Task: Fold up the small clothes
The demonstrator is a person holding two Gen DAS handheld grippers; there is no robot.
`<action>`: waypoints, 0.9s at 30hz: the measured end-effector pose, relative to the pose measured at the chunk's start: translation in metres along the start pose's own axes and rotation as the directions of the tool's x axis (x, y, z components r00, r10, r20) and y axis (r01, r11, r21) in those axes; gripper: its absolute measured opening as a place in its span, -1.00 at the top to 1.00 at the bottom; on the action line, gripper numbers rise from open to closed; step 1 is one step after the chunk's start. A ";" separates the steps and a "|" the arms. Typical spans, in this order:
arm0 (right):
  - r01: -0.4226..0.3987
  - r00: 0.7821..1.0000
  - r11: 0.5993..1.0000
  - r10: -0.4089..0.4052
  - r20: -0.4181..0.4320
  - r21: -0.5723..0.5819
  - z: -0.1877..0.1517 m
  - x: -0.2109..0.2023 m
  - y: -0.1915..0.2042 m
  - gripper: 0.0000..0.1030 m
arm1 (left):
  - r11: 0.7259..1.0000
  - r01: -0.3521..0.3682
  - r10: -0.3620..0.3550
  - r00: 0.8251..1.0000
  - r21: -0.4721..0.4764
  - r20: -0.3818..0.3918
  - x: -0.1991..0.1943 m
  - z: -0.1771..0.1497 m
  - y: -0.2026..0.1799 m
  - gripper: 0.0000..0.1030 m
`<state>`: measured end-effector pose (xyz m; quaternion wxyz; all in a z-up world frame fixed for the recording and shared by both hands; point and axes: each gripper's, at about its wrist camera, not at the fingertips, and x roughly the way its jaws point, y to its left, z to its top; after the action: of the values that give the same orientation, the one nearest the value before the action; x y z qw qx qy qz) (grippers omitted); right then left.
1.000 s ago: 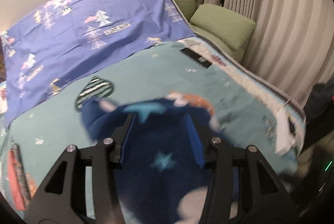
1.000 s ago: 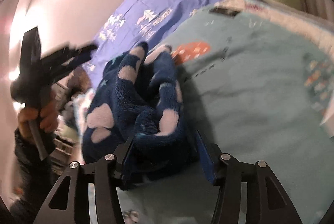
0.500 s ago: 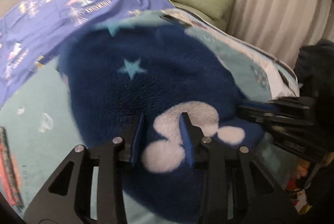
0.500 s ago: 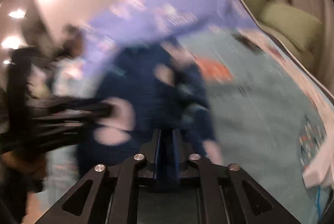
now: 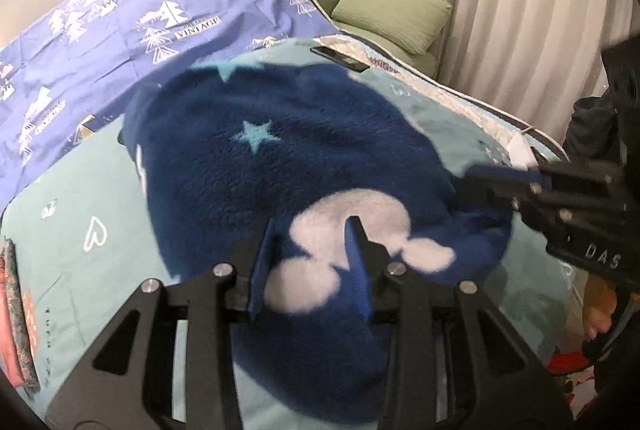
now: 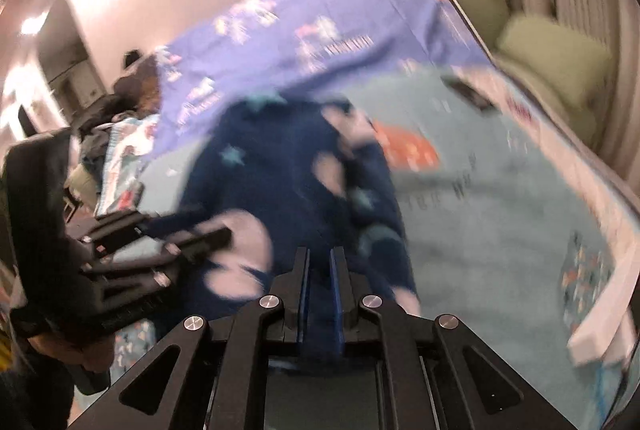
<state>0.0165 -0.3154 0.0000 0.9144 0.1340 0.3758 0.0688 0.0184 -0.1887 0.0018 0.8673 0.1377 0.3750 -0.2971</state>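
Navy fleece garment (image 5: 280, 157) with stars and white blobs held up over teal bed cover (image 5: 80, 213). Left claw (image 5: 312, 262) clamped on bunched near edge. Right claw (image 6: 320, 270) pinched tight on fleece edge. Right view motion-blurred, garment outline smeared. Garment's lower hem cut off behind claw bodies. Dark slab (image 5: 340, 57) on bed unclear.

Fleece garment (image 5: 280, 165): navy, deep fuzzy pile, matt, with pale plush patches. Bedspread (image 5: 80, 230): teal printed cloth, smooth, flat weave. Sheet (image 5: 120, 29): blue printed cotton-like cloth, creased. Pillows (image 5: 392, 13): green textured fabric. Left gripper (image 5: 312, 250): matt black plastic, bright metal screws.
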 end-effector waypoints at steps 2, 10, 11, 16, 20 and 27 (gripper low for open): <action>-0.043 0.999 0.998 0.044 0.023 -0.046 0.008 -0.003 0.011 0.84 | 1.000 0.009 -0.009 1.000 0.015 0.016 -0.011 -0.004 -0.003 0.27; -0.026 0.989 0.998 0.034 -0.141 0.054 -0.003 0.079 -0.017 0.89 | 0.998 0.040 -0.040 0.999 0.041 0.011 0.013 -0.031 -0.006 0.25; -0.020 0.990 0.999 0.027 -0.139 0.047 -0.003 0.077 -0.016 0.89 | 0.998 0.039 -0.039 0.999 0.041 0.011 0.012 -0.029 -0.008 0.25; 0.022 0.987 0.999 -0.029 -0.159 -0.044 0.006 0.063 0.001 0.86 | 0.998 0.034 -0.034 0.999 0.046 -0.006 0.002 -0.021 -0.006 0.24; -0.032 0.992 0.999 0.027 -0.122 -0.041 0.033 0.049 0.002 0.82 | 0.999 0.045 -0.046 0.999 0.026 0.013 -0.013 -0.005 0.005 0.22; -0.059 0.995 0.996 0.053 -0.081 -0.064 0.101 0.066 0.010 0.82 | 0.997 -0.021 0.028 0.997 -0.079 0.078 -0.007 0.051 0.062 0.14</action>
<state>0.1341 -0.3099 0.0274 0.9004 0.1114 0.4054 0.1121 0.0816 -0.1604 0.0426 0.8898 0.0963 0.3501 -0.2766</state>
